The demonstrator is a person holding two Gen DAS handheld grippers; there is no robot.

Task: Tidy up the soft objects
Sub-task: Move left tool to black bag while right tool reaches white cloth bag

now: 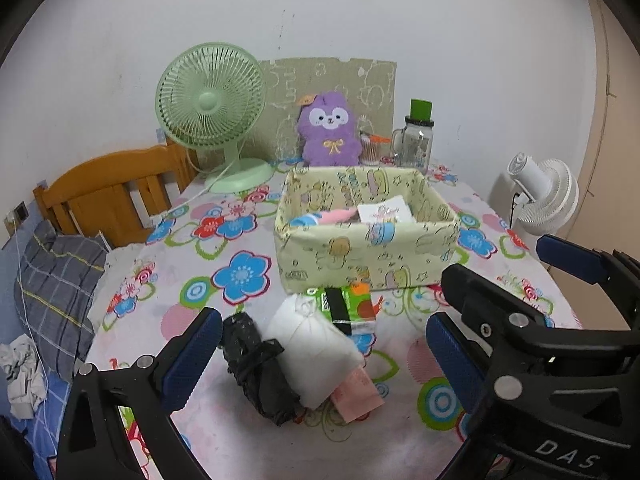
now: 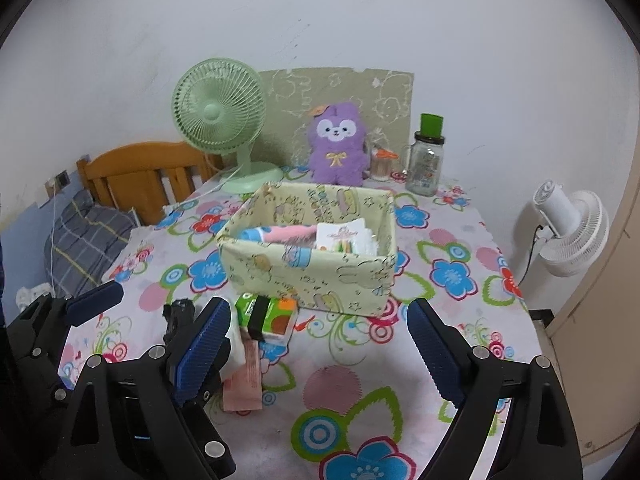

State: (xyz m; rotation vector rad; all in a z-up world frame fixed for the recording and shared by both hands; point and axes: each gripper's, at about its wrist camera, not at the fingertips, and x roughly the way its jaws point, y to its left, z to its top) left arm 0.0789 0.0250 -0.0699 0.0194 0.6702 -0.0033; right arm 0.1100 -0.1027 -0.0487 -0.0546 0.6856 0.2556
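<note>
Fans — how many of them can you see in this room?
2. A green desk fan stands at the table's back left, beside the purple plush. A white fan stands off the table's right edge, near the wall. Others could be outside the views.

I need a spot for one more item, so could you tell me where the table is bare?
Bare cloth lies right of the fabric box toward the table's edge, and left of it toward the green fan. It is crowded just in front of the box: black bundle, white pouch, green packet.
</note>
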